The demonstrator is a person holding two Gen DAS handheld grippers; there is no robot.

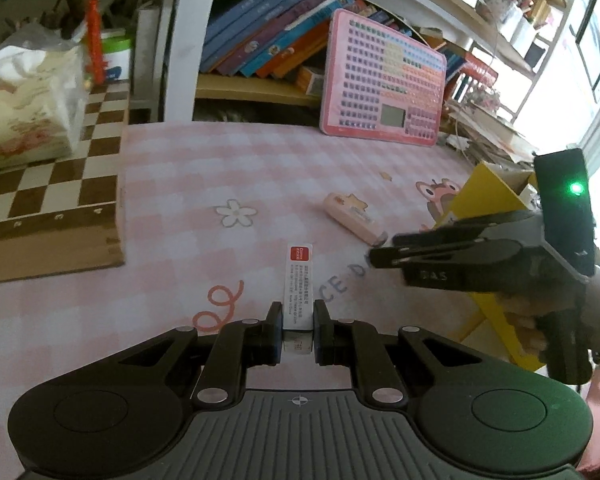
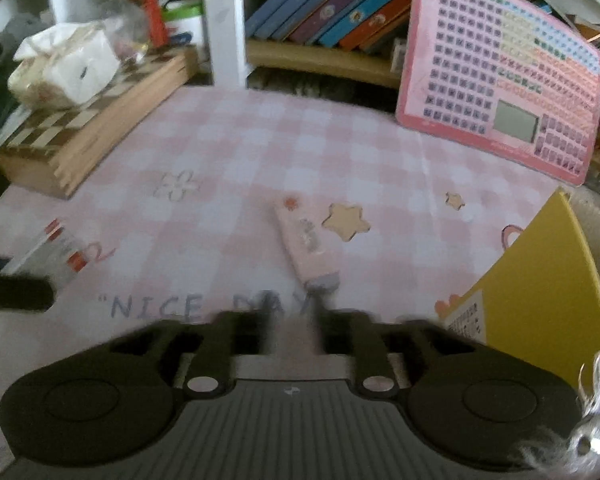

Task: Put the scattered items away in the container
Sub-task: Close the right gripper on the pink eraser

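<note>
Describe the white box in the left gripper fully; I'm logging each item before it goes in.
The white box is small, long, cardboard-looking, with a red logo patch at its far end and fine printed text. It points away along the pink checked mat, its near end clamped between the left gripper's two pads.
</note>
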